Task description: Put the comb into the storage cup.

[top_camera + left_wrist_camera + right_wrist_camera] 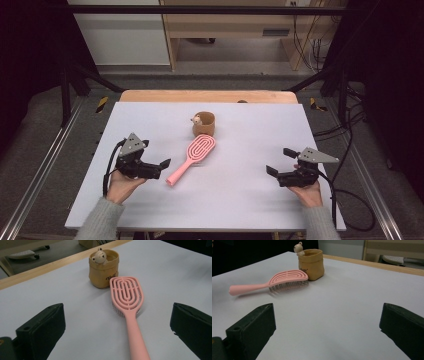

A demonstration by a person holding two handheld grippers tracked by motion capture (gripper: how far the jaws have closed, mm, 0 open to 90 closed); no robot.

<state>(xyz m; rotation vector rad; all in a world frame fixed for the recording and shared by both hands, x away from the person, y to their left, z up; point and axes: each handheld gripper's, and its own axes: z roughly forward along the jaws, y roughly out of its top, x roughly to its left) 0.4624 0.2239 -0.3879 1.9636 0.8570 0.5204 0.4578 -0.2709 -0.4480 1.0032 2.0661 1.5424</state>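
Pink hairbrush (pixel 191 159) lies bristles-down beside the tan pouch (pixel 204 124) as I hold my left gripper (pixel 159 165) and right gripper (pixel 280 161) wide, both empty.

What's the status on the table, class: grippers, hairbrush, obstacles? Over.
Left gripper open, empty, beside the handle. Right gripper open, far off. Pink hairbrush bristles down, head against the tan pot. Path clear.
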